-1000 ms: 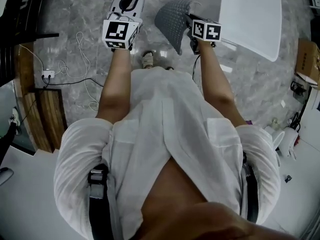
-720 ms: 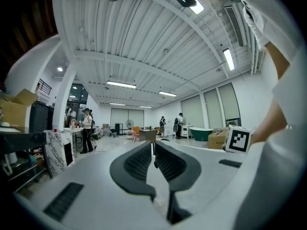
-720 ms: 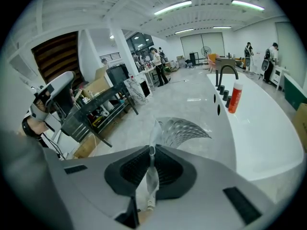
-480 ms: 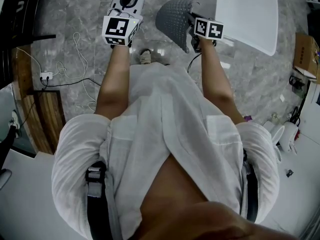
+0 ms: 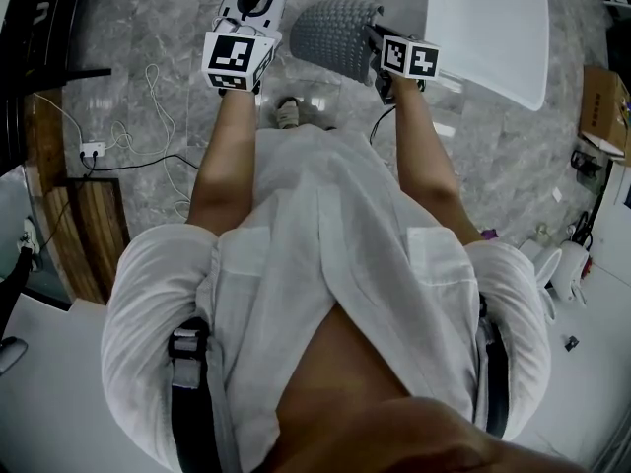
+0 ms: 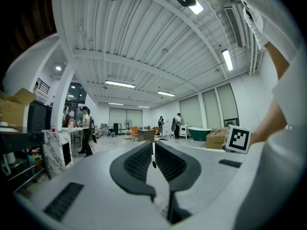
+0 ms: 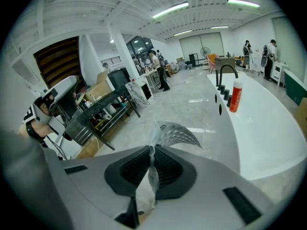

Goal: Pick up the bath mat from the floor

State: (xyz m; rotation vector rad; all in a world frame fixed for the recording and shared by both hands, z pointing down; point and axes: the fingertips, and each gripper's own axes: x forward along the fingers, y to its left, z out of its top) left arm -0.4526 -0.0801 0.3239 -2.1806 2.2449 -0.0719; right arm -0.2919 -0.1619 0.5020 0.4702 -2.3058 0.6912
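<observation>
Swung flatter, nubbly grey bath mat [image 5: 335, 33] sits pinched in right fingers [image 7: 130, 169]; left fingers [image 6: 139, 163] seemingly closed.

Ceiling strip lights [image 7: 170, 9] give bright light, edges bend fisheye-like into black corners, the head view looks dimmer.

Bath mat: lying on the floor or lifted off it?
Lifted. The bath mat hangs in the air, its edge pinched between the closed jaws of the right hand-held gripper.
</observation>
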